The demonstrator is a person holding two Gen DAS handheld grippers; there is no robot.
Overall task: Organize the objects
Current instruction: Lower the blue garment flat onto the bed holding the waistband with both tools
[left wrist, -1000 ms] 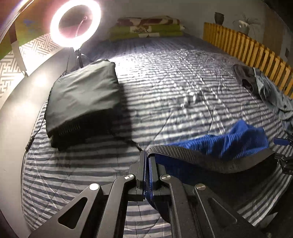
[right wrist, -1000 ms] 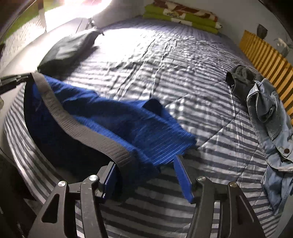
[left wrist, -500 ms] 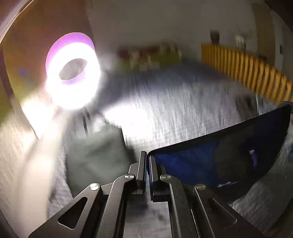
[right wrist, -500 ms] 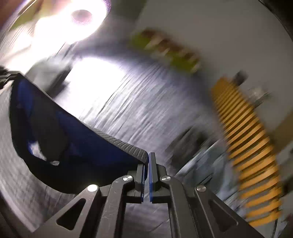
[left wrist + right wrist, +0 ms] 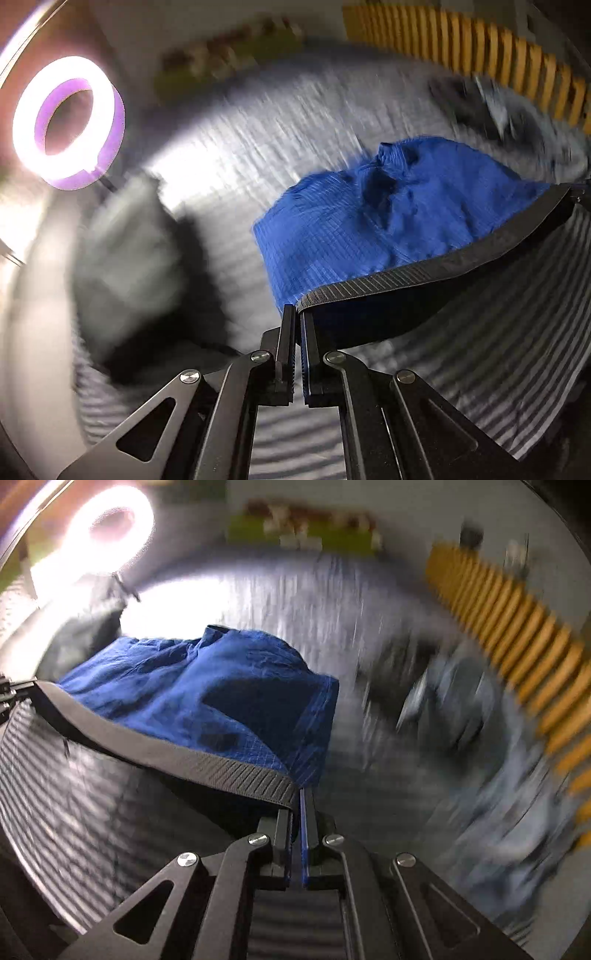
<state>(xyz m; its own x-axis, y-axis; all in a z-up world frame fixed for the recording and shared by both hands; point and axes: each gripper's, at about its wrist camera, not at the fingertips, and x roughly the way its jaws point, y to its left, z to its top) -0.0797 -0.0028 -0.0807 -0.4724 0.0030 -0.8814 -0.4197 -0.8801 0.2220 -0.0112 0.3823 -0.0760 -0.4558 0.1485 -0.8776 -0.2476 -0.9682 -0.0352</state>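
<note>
Left wrist: striped bedsheet (image 5: 498, 332), ring light (image 5: 68, 122).

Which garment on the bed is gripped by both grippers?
The blue shorts: waistband pinched by left gripper and right gripper. The dark folded garment lies untouched.

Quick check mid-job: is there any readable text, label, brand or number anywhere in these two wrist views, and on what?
None readable.
Blue shorts: no tag or print shows on the fabric; the grey waistband has only a ribbed weave.
Left gripper and right gripper: no markings visible.
Background, including the bedding, ring light and far clothes: motion-blurred, so any text there cannot be read.
</note>
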